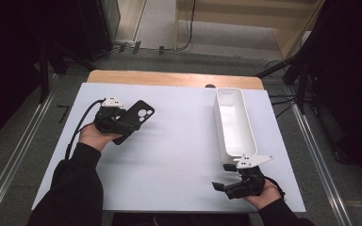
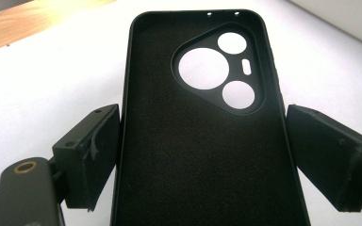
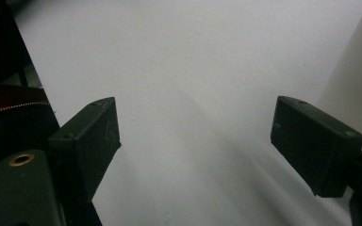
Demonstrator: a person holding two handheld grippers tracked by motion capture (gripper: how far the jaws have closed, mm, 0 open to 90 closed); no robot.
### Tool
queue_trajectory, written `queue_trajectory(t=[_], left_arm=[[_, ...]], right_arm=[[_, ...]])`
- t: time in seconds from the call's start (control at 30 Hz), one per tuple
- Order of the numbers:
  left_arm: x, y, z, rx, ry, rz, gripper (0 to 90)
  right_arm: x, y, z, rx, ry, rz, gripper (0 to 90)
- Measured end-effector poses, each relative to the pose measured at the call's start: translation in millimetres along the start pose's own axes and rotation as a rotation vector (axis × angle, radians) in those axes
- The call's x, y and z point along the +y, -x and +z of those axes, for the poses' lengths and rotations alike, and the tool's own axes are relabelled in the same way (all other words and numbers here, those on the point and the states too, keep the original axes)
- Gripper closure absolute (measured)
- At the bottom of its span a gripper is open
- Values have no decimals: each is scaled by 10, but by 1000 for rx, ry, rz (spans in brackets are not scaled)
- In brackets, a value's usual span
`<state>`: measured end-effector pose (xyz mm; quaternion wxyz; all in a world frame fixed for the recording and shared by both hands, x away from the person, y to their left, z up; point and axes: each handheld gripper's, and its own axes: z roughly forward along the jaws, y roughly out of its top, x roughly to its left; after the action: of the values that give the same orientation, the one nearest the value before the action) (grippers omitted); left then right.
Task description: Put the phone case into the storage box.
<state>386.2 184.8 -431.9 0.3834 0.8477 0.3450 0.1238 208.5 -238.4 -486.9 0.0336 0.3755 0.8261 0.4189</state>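
A black phone case [image 1: 140, 116] with round camera cut-outs shows its hollow inner side upward, raised a little above the white sheet at the left. My left gripper [image 1: 126, 125] is shut on it across its width. In the left gripper view both pads press the long sides of the case [image 2: 160, 94], gripper [image 2: 202, 155]. My right gripper [image 1: 222, 177] rests near the front right of the sheet. Its jaws stand wide apart with nothing but bare white surface between them, gripper [image 3: 195, 141].
A long white bin [image 1: 220, 127] lies lengthwise at the right, its near end just beyond the right gripper; its wall [image 3: 360, 80] edges the right gripper view. The white sheet [image 1: 179, 155] covers a wooden table [image 1: 169, 77]. Dark stands and cables flank the table.
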Motion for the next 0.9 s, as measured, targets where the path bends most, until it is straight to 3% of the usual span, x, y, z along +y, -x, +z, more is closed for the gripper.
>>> queue_trajectory(t=[0.4,0.57,0.9], left_arm=[[-23,297,32,-4,-19,-12,133],[-57,425,29,-34,11,-26,133],[-166,627,-17,-37,24,-30,133]], right_arm=[[5,-27,2,-1,-7,-12,148],[8,-28,2,-4,-8,-11,148],[29,-73,-2,-6,2,-17,147]])
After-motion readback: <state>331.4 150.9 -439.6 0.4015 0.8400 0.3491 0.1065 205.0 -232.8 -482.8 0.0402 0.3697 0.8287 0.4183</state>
